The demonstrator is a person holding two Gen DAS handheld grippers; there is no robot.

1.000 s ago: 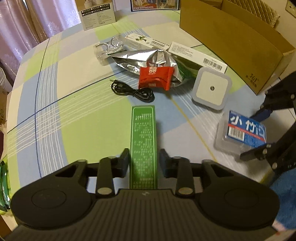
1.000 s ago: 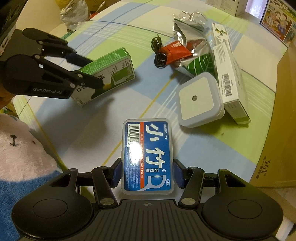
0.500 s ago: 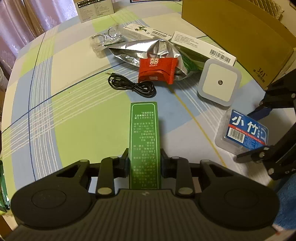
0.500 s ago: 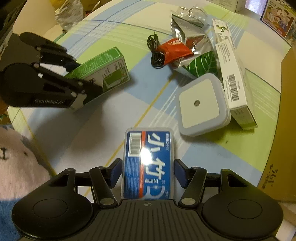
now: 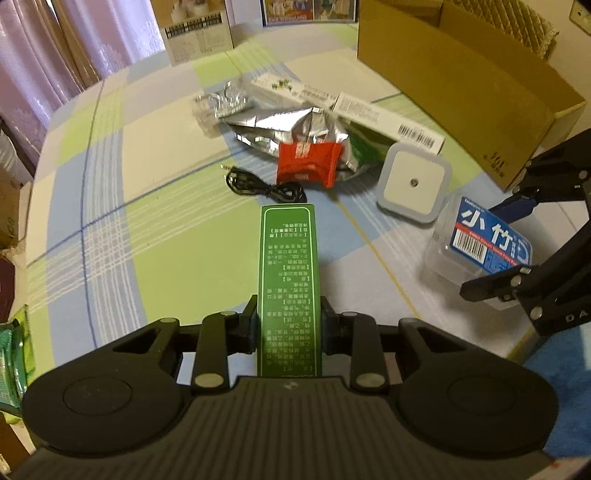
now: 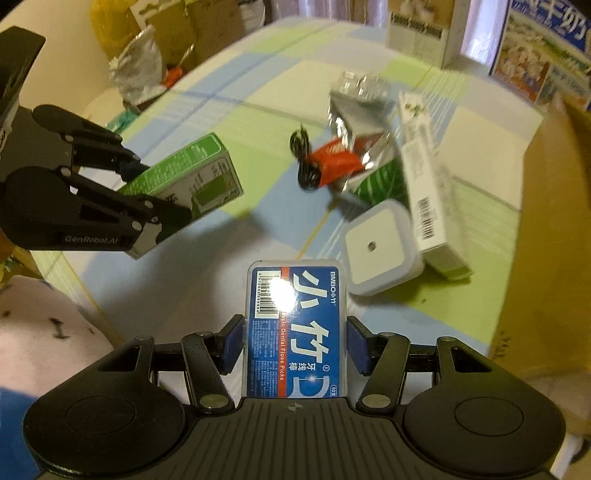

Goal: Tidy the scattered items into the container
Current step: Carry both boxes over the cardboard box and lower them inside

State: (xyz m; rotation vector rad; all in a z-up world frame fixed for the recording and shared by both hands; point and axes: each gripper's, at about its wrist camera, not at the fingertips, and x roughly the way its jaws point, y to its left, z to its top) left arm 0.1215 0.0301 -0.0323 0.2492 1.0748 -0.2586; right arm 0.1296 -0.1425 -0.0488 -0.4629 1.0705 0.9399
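Observation:
My left gripper [image 5: 288, 321] is shut on a narrow green box [image 5: 288, 266], held above the checked tablecloth. From the right wrist view the same green box [image 6: 184, 177] hangs clear of the table in the left gripper [image 6: 162, 188]. My right gripper [image 6: 295, 336] grips a clear floss-pick box with a blue label [image 6: 299, 302], its jaws closing on the sides. In the left wrist view that floss box [image 5: 480, 240] sits lifted between the right gripper [image 5: 495, 247] fingers. The open cardboard box [image 5: 461, 81] stands at the back right.
On the table lie a white square night light [image 5: 412, 182], a red packet [image 5: 306, 166] on a silver foil bag [image 5: 295, 125], a coiled black cable [image 5: 258, 188], long white boxes [image 5: 388, 122] and key rings [image 5: 221, 101]. A printed carton [image 5: 199, 33] stands far back.
Both grippers have risen with their boxes. The green box and the floss box, which lay on the cloth a second ago, now hang above it.

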